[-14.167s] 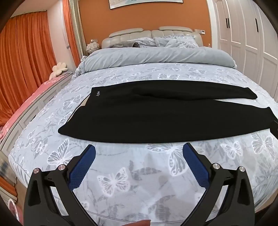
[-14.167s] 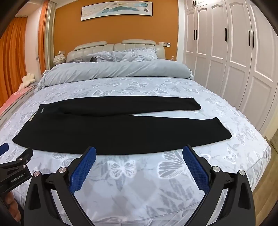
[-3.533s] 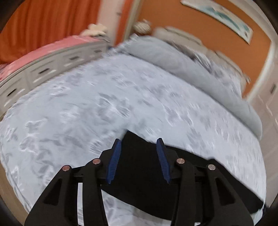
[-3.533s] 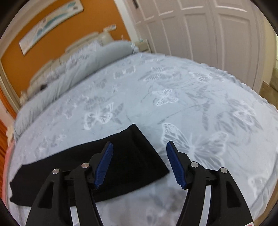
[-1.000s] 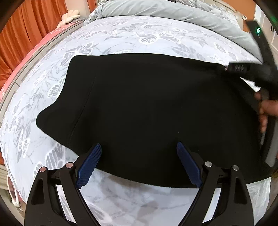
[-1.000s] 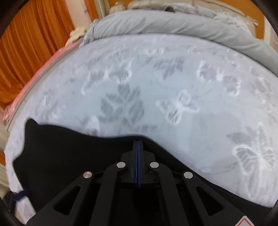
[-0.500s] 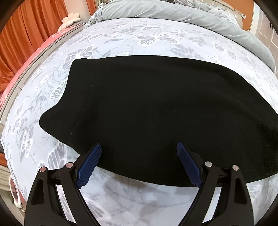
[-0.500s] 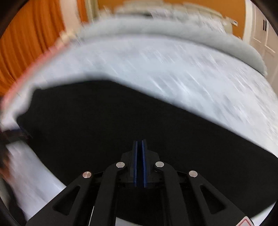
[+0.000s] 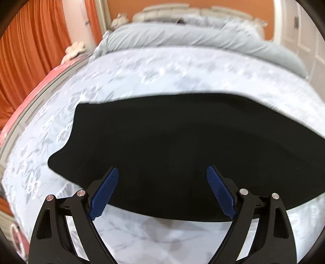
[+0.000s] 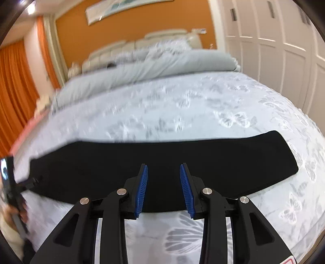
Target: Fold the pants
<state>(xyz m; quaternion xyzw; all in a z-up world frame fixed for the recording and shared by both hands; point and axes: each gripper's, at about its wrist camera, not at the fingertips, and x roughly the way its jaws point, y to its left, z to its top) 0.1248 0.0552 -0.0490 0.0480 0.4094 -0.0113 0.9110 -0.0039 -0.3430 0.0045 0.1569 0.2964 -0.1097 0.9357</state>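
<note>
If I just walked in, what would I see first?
A long black strip, the pants, lies flat across the near part of the bed with butterfly covers. Both grippers, left and right, hover open at its near edge, blue fingers holding nothing. Orange curtains glow on the left.

Pants [image 9: 182, 146]: right end cut off by the lens edge in the left wrist view; near hem hidden behind the left tongs [image 9: 162, 190].
Fold layers: lost in flat black, leg seams not readable.
Bed cover [image 9: 154, 73]: butterfly print smeared by motion blur in both views.
Headboard [image 10: 140, 46] and pillows: soft, detail unreadable.
Left tongs in the right wrist view: only a blurred black sliver at the left rim, opening not readable there.
Hand [image 10: 12, 215]: smeared, mostly cropped.
Wall picture [image 10: 126, 8]: cropped at the top.
</note>
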